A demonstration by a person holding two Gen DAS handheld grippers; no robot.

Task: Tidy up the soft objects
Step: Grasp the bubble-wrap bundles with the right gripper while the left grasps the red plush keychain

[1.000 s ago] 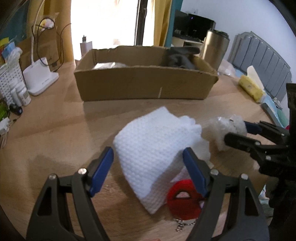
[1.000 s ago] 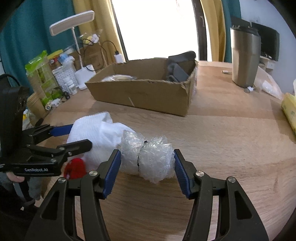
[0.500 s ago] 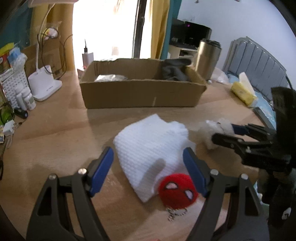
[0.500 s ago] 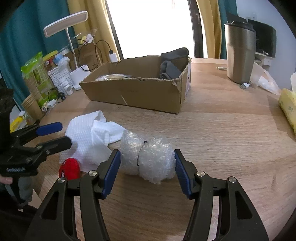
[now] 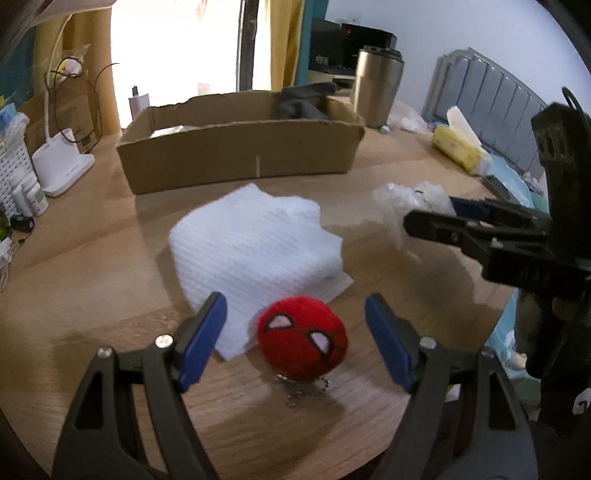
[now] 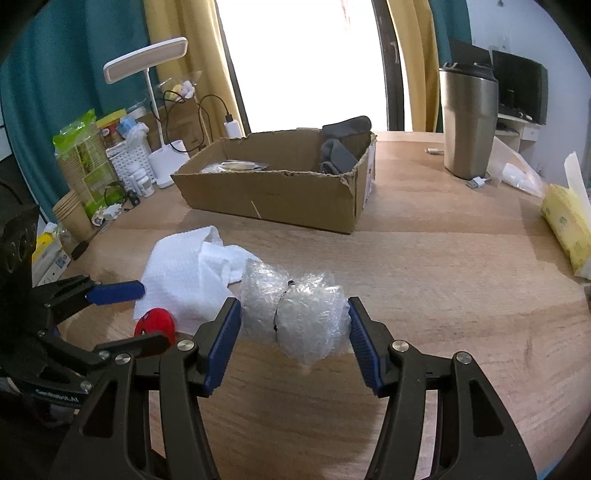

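Bare table (image 6: 443,266) lies open before the cardboard box (image 6: 280,195); tumbler (image 6: 469,125) flanks it.

You work at a wood table (image 6: 443,258) under a bright, blown-out window (image 6: 306,62). Yellow curtains (image 6: 173,55) flank it, teal ones (image 6: 48,74) hang outside those. The right wall (image 5: 424,33) is pale; a grey headboard (image 5: 491,96) stands against it.

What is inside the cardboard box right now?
In the cardboard box: dark grey cloth at one end, a clear plastic packet at the other. Its near wall hides the floor.
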